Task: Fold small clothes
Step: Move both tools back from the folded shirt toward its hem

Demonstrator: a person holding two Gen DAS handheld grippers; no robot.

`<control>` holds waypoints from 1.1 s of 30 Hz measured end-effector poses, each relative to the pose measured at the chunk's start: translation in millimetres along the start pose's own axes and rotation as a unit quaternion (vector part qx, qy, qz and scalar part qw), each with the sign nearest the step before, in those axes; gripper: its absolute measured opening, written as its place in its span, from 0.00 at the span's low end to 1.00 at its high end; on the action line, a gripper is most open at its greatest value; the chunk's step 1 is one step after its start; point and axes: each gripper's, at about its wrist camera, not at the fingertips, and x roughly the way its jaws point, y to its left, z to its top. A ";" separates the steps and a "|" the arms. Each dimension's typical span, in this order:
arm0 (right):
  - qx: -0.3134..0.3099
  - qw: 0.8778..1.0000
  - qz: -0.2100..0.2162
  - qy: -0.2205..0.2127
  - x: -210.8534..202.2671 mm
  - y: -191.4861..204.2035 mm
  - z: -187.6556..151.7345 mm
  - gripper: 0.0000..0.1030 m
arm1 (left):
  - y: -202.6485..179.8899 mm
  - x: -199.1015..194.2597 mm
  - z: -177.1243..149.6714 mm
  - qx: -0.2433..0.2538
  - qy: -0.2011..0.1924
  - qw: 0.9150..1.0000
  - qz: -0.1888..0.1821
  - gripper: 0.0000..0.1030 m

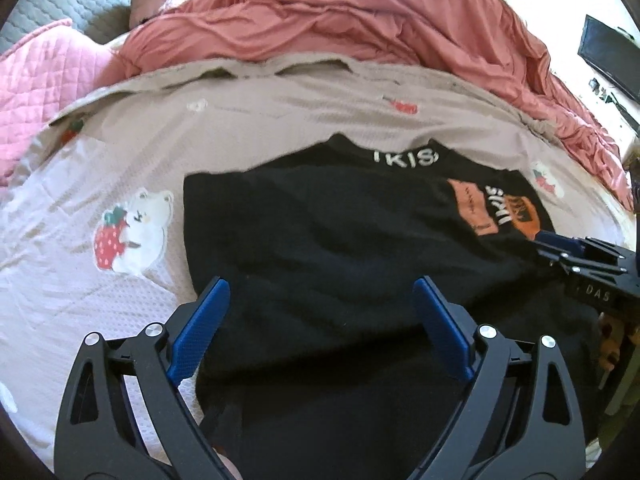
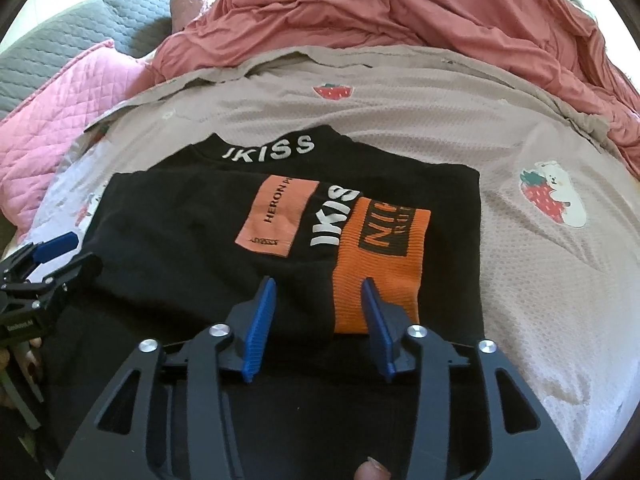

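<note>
While the black top [image 2: 200, 240] lies partly folded on the beige sheet [image 2: 520, 128], both grippers hover over its near edge. Left gripper [image 1: 320, 292]: jaws spread wide, nothing between them, fabric below. Right gripper [image 2: 320, 292]: jaws parted about halfway, no cloth pinched, above the orange patch [image 2: 384, 240]. Collar points toward the red duvet [image 2: 400, 12]; pink quilt [image 2: 60, 108] at left.
</note>
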 end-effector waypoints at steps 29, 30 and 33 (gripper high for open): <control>0.018 0.998 0.006 -0.063 -79.7 -11.4 -6.7 0.84 | 56.6 -93.8 -19.0 -0.088 -0.103 0.991 0.012 0.91; 0.017 0.998 0.005 -0.064 -82.3 -12.4 -8.2 0.84 | 60.9 -96.4 -22.4 -0.094 -0.103 0.990 0.009 0.91; 0.020 0.998 0.004 -0.065 -89.7 -15.7 -13.7 0.84 | 68.1 -100.4 -29.8 -0.105 -0.101 0.989 0.013 0.91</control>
